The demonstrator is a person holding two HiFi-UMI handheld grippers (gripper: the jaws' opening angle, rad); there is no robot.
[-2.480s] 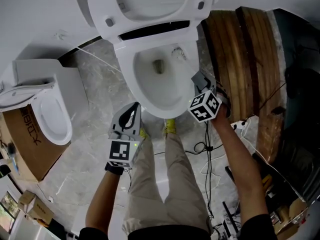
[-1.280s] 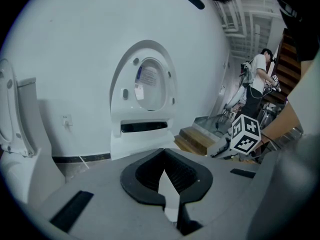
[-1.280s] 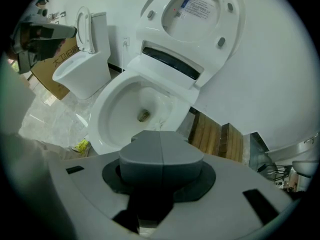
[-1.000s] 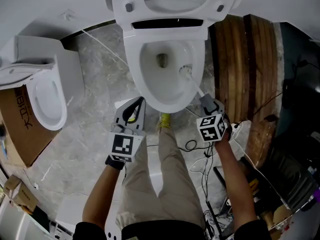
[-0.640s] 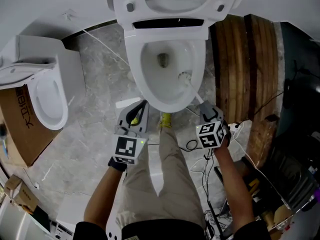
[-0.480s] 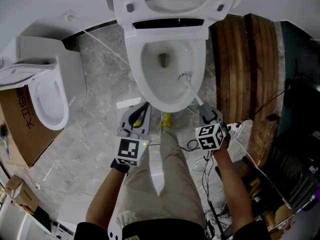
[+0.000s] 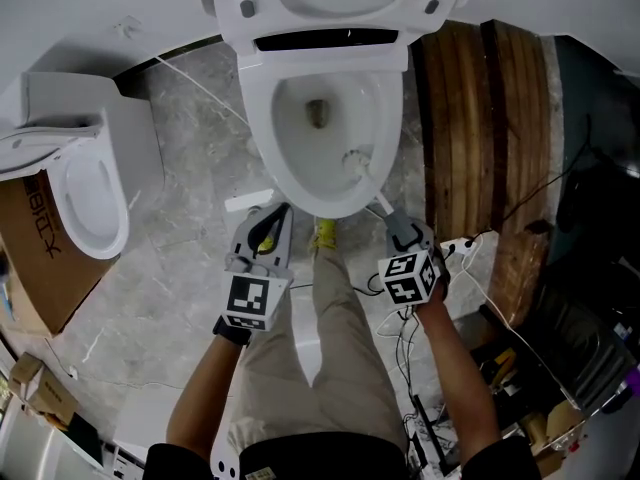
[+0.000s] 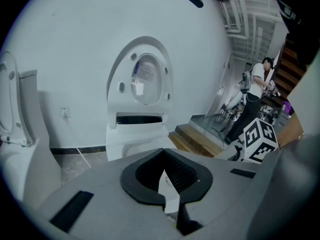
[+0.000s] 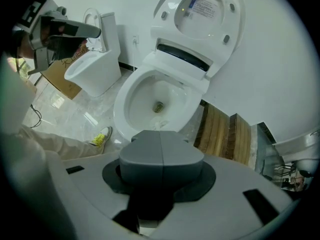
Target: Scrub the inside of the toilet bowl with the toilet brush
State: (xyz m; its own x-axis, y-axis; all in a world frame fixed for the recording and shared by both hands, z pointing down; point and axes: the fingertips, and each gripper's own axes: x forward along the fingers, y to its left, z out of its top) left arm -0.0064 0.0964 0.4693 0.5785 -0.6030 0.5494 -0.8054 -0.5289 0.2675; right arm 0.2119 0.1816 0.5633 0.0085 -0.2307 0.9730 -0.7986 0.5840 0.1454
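I hold the right gripper [image 7: 395, 226] clamped on the handle of the toilet brush [image 7: 358, 161], just outside the front rim of the toilet bowl [image 7: 255, 138]. It slants so the bristles press the bowl's inner right wall, frontward of the drain [image 7: 318, 114] (a workable scrubbing angle, I judge). The left gripper [image 7: 272, 218], tips together on nothing, hangs off the bowl's front-left rim, clear of the stroke.
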